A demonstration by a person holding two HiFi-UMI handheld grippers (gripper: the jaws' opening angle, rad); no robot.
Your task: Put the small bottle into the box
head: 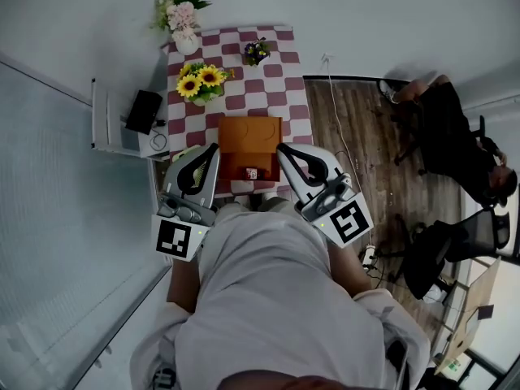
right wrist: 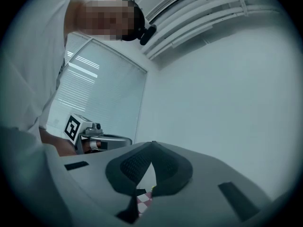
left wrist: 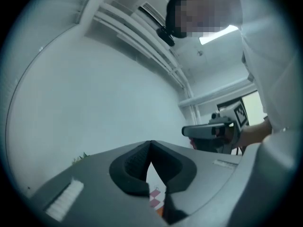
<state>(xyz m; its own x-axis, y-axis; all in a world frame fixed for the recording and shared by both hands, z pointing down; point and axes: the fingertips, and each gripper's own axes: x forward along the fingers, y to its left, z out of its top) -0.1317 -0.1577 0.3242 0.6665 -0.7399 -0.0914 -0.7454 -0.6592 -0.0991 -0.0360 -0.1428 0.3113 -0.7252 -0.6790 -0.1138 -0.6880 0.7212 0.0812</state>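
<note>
In the head view an orange-brown box point(head: 249, 136) lies open on the checkered table point(head: 276, 88), just beyond both grippers. A small red-and-white bottle point(head: 252, 173) sits in the box's darker near part, between the two gripper tips. My left gripper point(head: 214, 149) is held at the box's left side and my right gripper point(head: 282, 149) at its right side, both raised near my chest. The left gripper point(left wrist: 150, 144) points up toward the wall, its jaws meeting at the tip and holding nothing. In the same way the right gripper point(right wrist: 152, 144) has its tips together and holds nothing.
Sunflowers point(head: 201, 81), a vase of pink flowers point(head: 183, 24) and a small purple flower pot point(head: 257, 51) stand on the far part of the table. A black device point(head: 143, 110) rests on a white shelf at the left. A seated person point(head: 443, 128) and an office chair point(head: 455, 246) are at the right.
</note>
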